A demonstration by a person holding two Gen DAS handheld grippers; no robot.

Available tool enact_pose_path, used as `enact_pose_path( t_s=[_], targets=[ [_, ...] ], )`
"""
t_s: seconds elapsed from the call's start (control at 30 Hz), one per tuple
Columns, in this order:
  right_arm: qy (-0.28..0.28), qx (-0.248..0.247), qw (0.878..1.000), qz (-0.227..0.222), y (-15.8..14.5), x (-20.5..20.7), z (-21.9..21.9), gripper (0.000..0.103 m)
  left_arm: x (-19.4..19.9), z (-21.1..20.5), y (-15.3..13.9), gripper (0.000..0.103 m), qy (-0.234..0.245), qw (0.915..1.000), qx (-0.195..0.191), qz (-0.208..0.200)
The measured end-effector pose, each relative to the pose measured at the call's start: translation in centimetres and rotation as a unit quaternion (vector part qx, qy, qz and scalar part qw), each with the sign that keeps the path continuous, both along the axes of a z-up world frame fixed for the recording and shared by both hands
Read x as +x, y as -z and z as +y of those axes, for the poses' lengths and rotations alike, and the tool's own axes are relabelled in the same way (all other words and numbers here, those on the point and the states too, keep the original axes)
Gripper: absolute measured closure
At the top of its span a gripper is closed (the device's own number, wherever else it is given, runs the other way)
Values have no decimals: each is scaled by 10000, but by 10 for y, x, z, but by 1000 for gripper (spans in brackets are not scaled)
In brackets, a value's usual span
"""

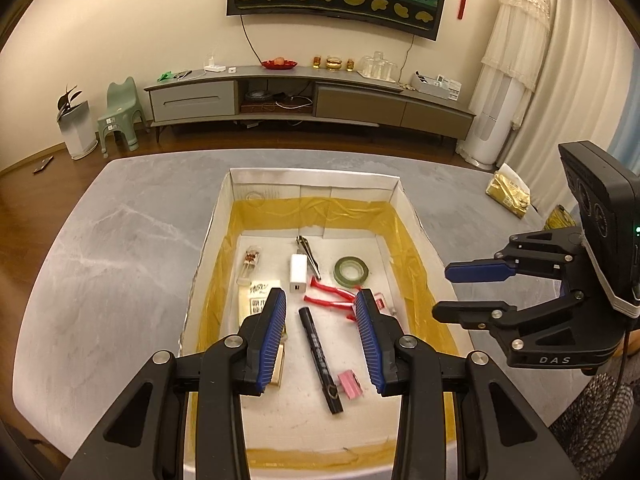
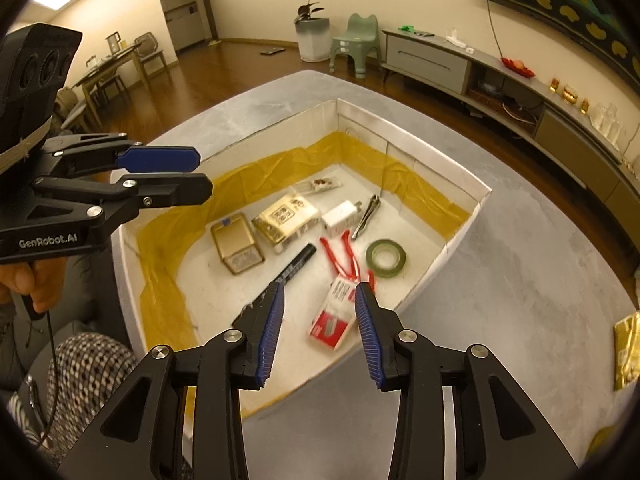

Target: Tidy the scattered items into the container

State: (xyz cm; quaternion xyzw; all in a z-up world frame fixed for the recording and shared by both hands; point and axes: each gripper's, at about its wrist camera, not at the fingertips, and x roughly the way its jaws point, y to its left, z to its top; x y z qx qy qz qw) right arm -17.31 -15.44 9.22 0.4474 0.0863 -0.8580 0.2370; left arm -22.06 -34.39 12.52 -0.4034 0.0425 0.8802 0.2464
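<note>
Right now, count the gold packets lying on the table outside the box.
2. One gold packet lies right of the box; a second packet sits beside it, partly behind the right gripper. Others may be hidden.

The box (image 1: pixel 416 216) is standing open-topped on the desk (image 1: pixel 120 240), its walls fencing the floor. A marker (image 1: pixel 320 360), razors (image 1: pixel 332 298), tape (image 1: pixel 351 271) and charger (image 1: pixel 298 273) are crowding the middle; bare floor is lying along the near wall.
</note>
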Motion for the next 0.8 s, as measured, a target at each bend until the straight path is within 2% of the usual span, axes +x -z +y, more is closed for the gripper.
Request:
enact_pose_path(
  t_s=[0.2,0.3,0.7,0.8],
  targets=[
    [-57,220,9997,31,-5,21,-5,59,23,-2,-3,65,64,10000,17,1],
    [-32,345,9994,39,-7,30,-7,55,35,-5,-5,65,99,9999,80,-19],
    [20,606,9980,-169,1,70,-17,55,85,-6,-11,65,338,9992,164,-114],
    [48,695,9975,-106,-1,77,-21,55,95,-5,-12,65,369,9991,148,-115]
  ],
)
